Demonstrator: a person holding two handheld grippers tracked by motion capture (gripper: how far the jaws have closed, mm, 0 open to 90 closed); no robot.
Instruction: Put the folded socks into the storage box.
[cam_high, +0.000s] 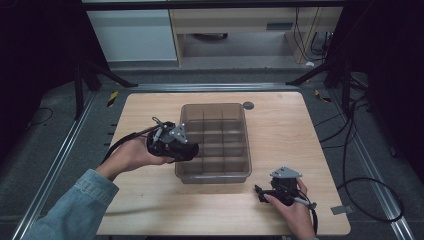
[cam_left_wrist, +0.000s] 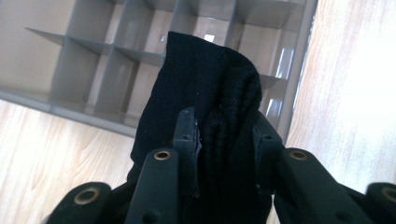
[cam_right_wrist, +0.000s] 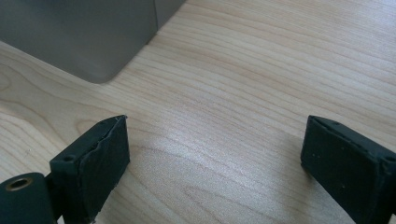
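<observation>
Black ribbed knit cloth (cam_left_wrist: 201, 84), matt and soft. Translucent grey plastic divider tray (cam_left_wrist: 299, 70), smooth, with glossy highlights on its walls. Pale wood-grain surface (cam_right_wrist: 243, 93), smooth with a slight sheen. Black fingers (cam_right_wrist: 100, 158) of the right gripper, faced with matt, rubbery pads.

Left gripper (cam_left_wrist: 224, 135) has its jaws clamped on a black sock (cam_left_wrist: 205, 88); right gripper (cam_right_wrist: 215, 154) rests low, jaws spread wide.
</observation>
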